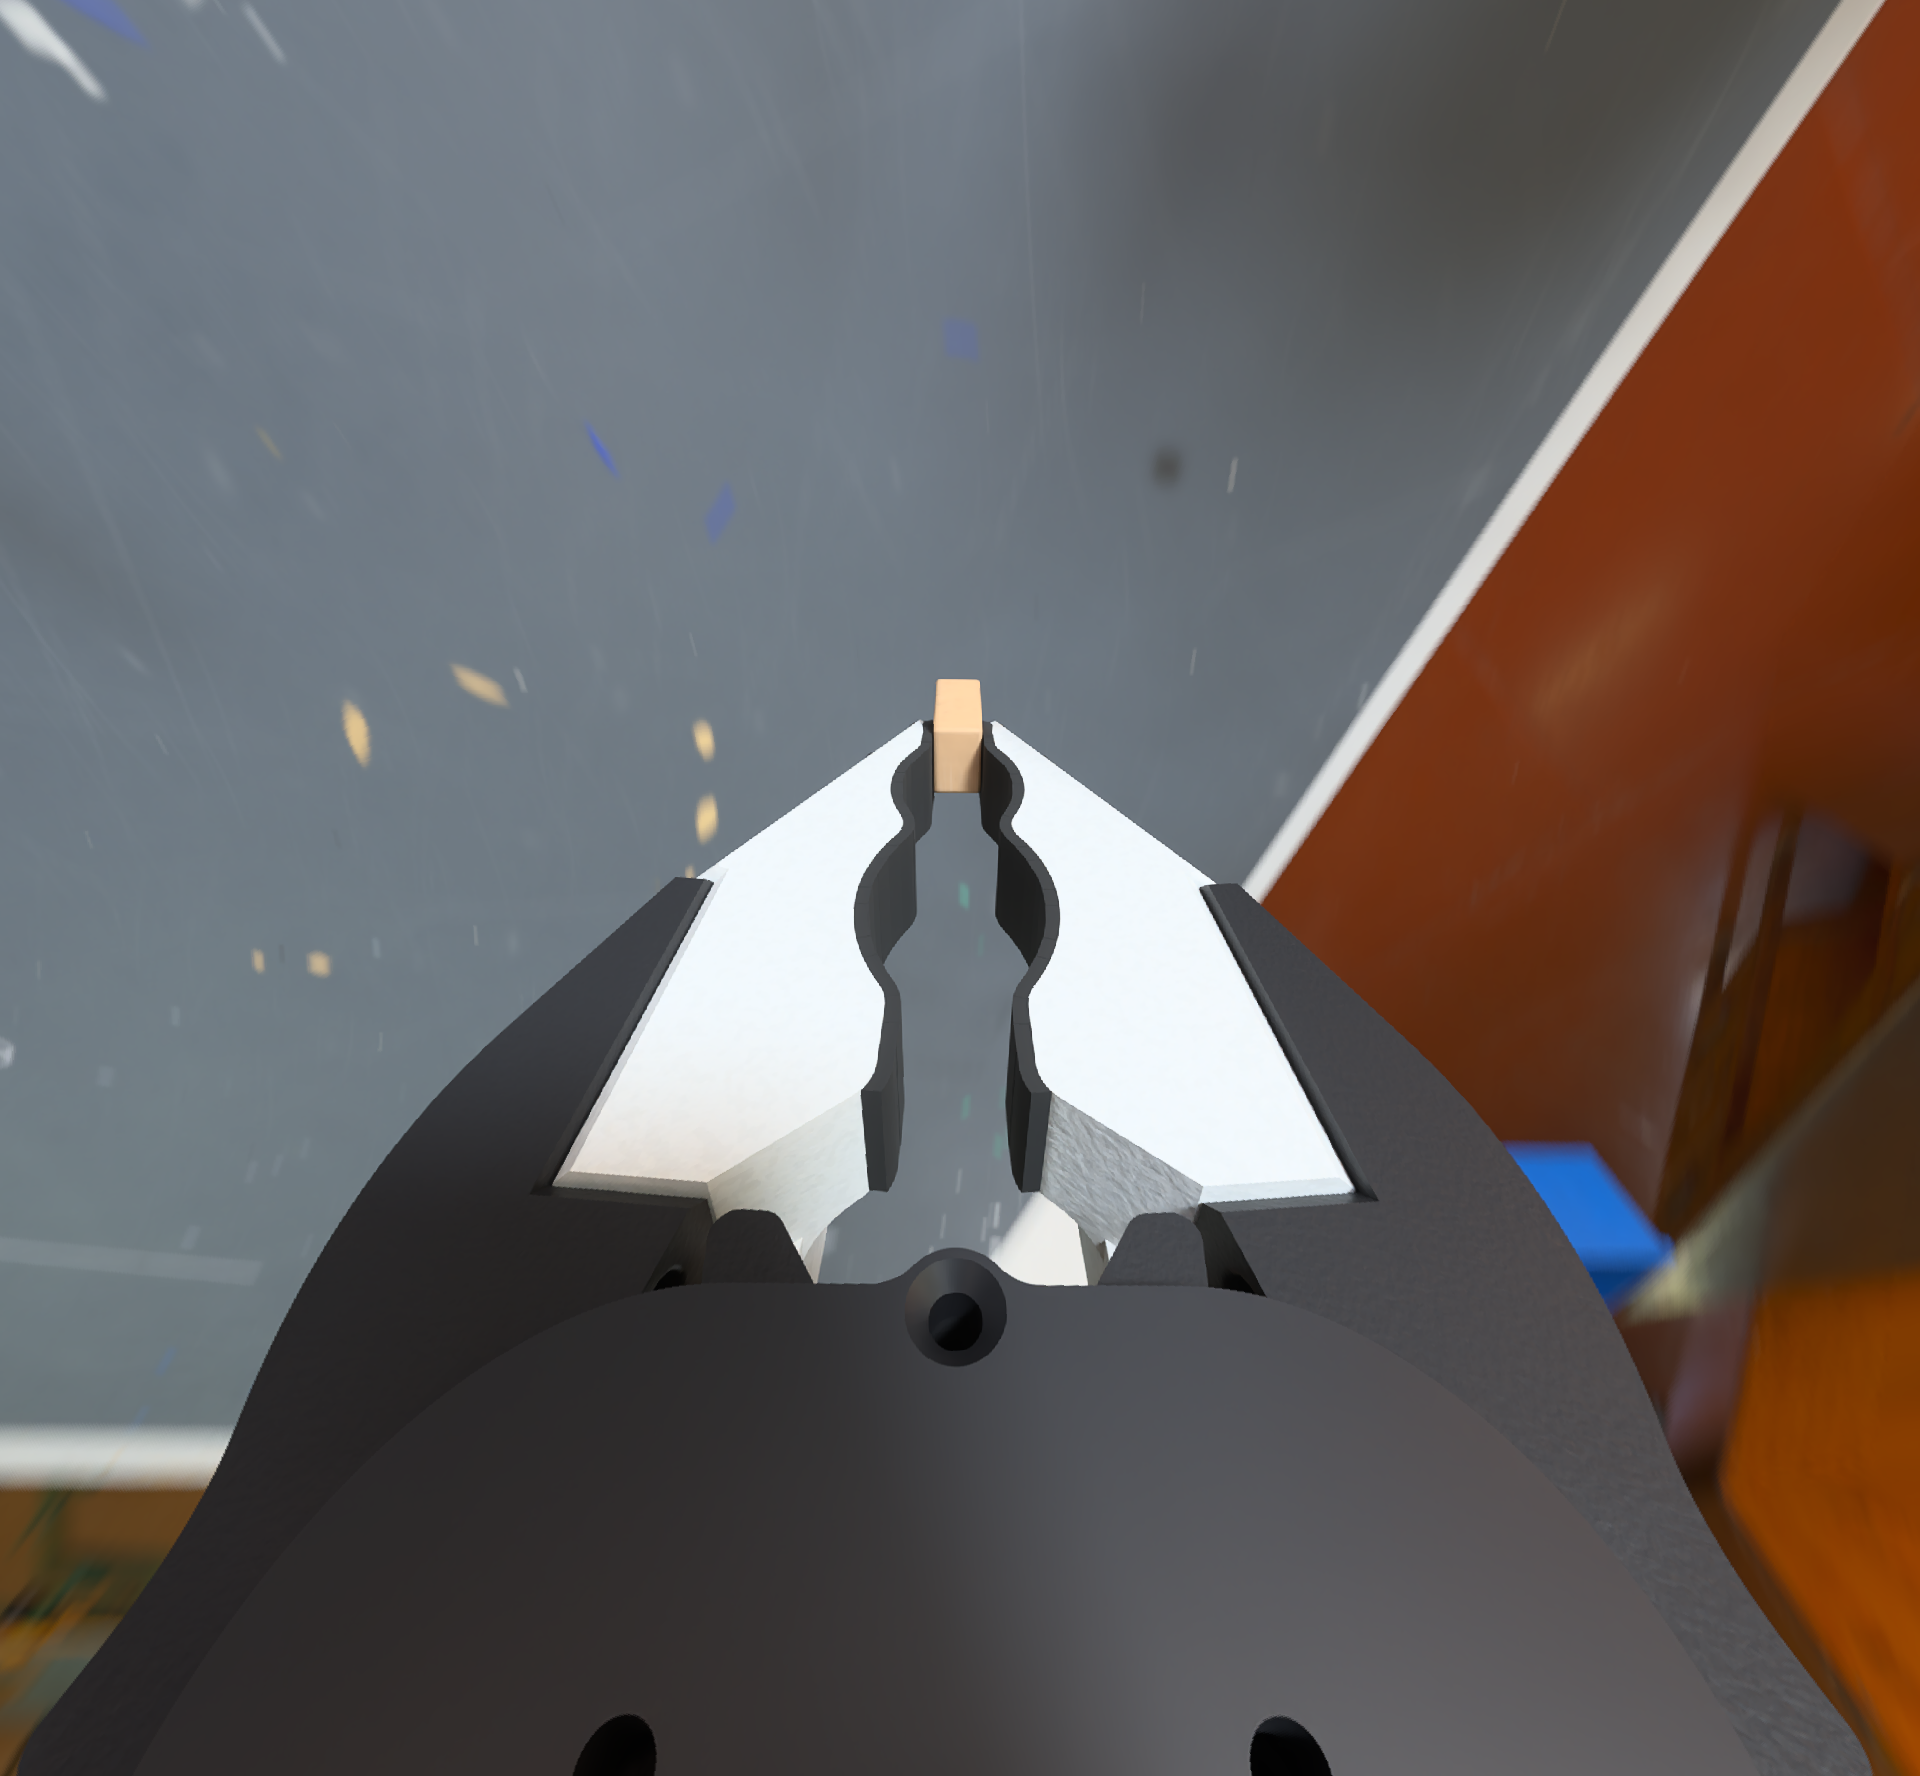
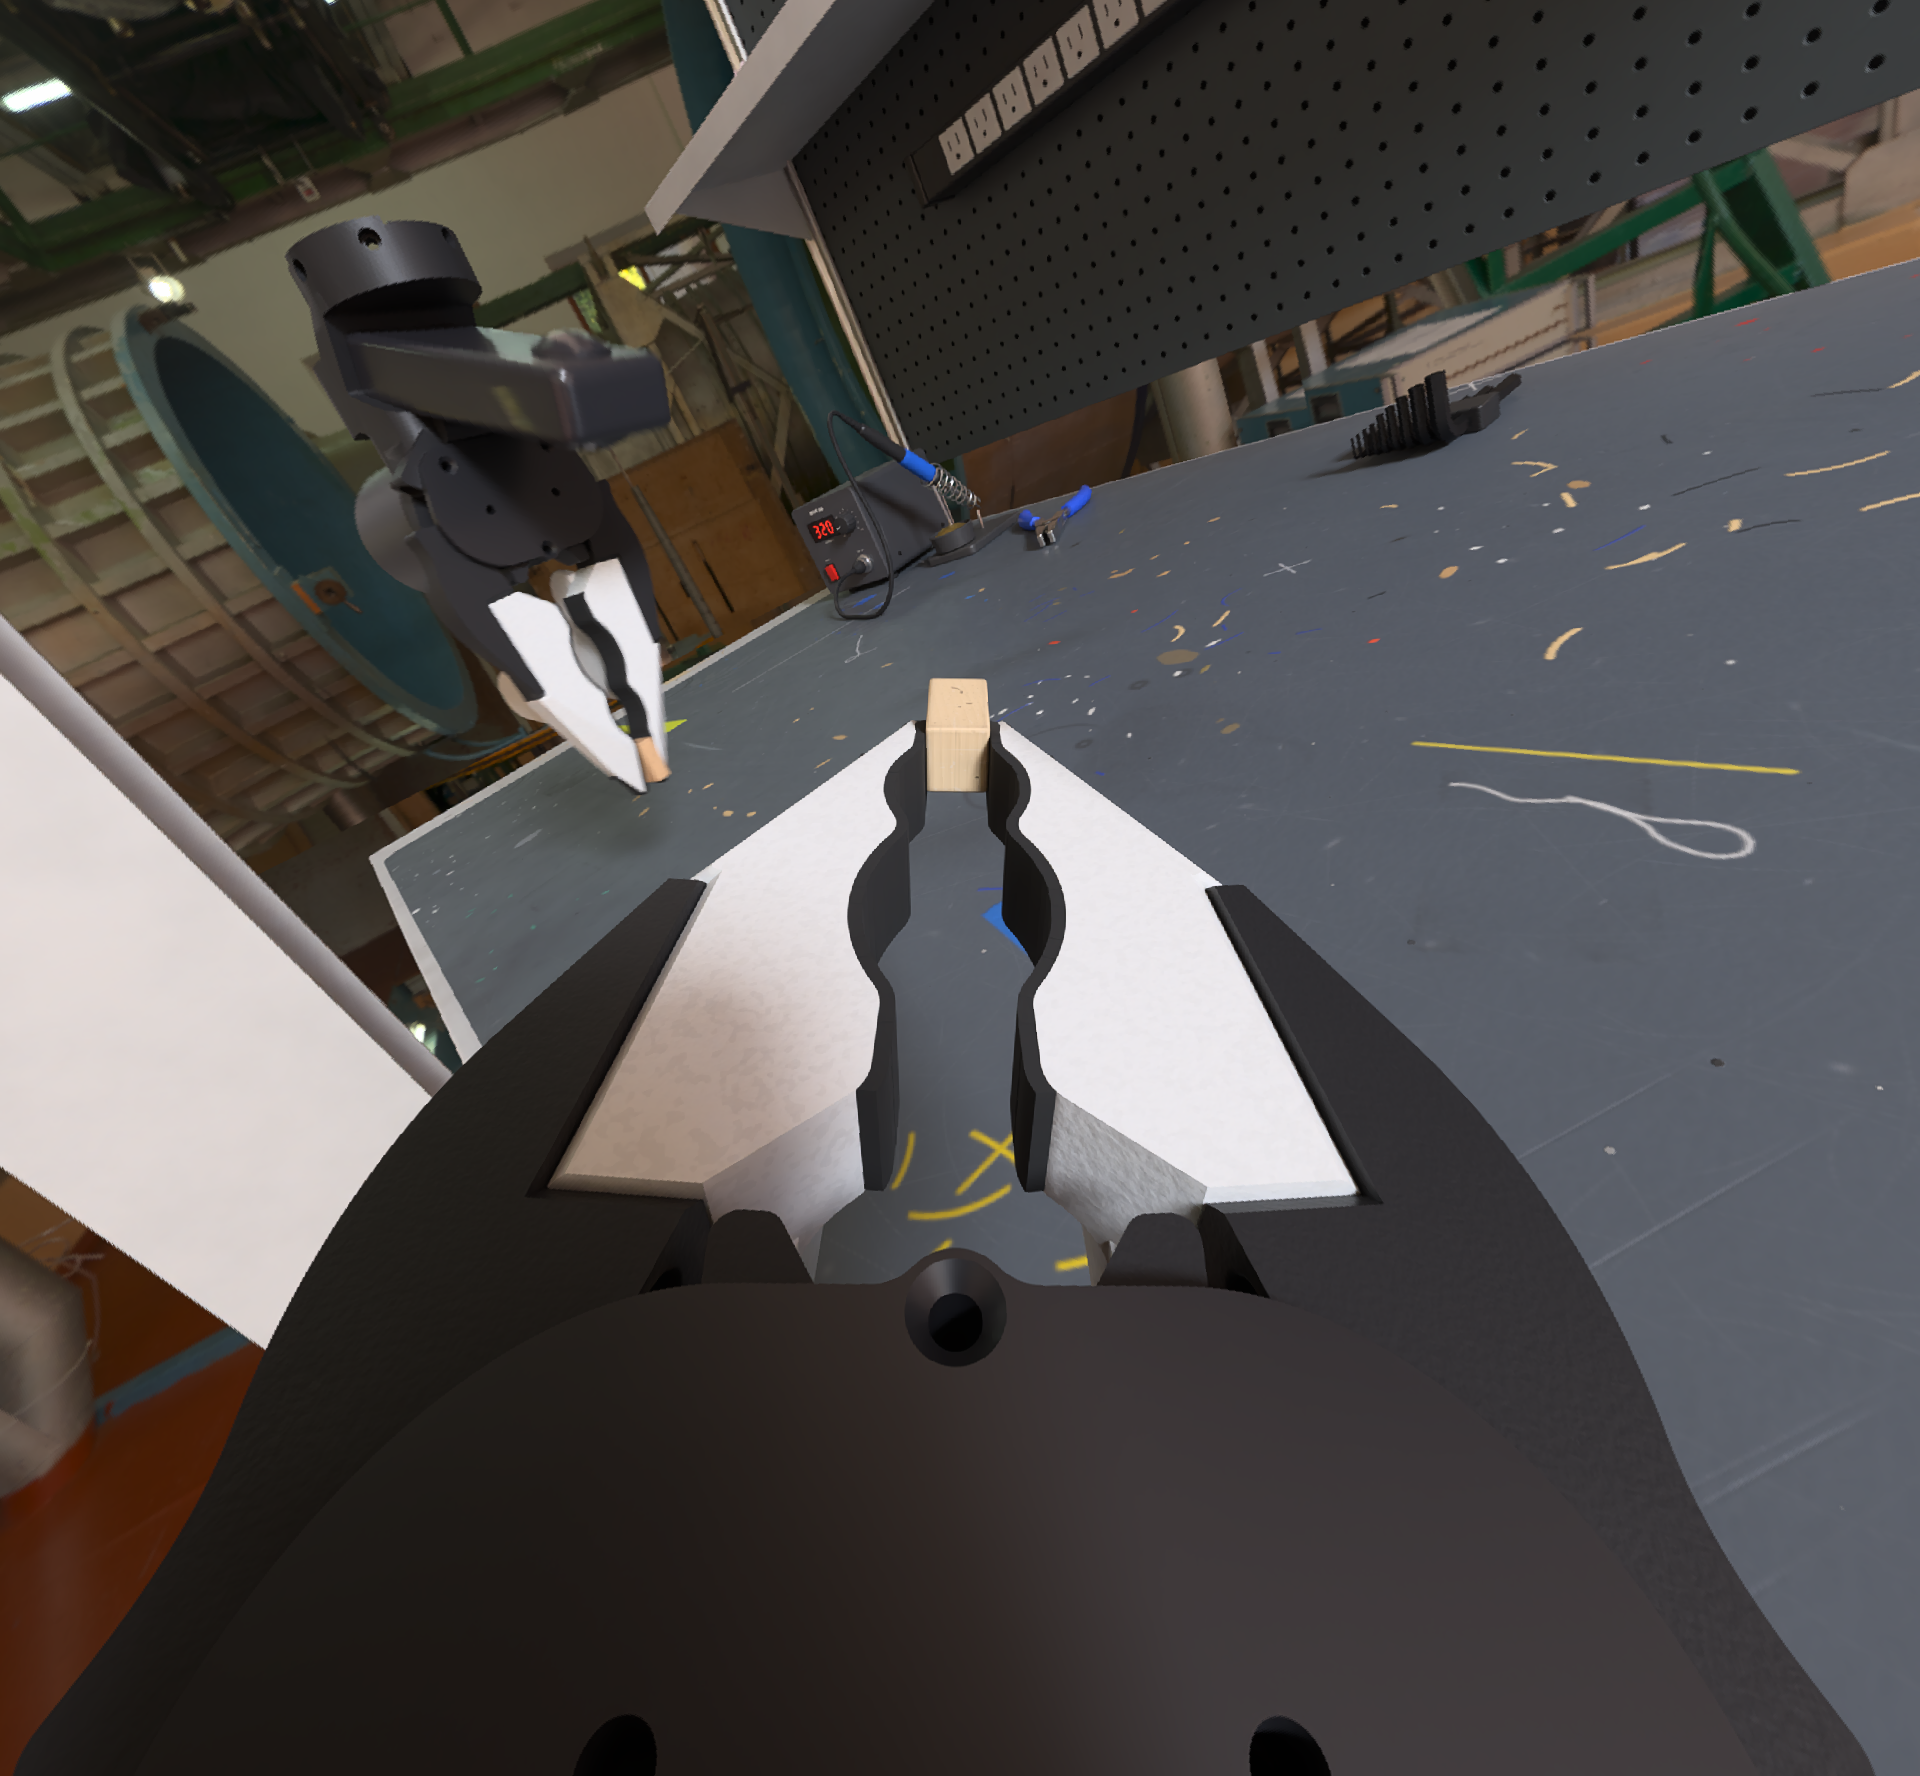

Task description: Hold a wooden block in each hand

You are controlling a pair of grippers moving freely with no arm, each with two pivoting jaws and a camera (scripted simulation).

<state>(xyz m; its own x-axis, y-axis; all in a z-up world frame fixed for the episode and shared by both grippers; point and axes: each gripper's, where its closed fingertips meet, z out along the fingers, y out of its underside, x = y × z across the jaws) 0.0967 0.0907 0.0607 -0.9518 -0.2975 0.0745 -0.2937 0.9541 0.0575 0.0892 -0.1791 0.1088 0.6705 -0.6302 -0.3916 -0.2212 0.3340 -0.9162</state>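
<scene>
Blocks pale wood, cube-like | left block pinched | right block pinched

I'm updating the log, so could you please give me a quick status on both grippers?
Left gripper shut on a wooden block, above the table. Right gripper shut on its own block. Nothing in the way.
</scene>
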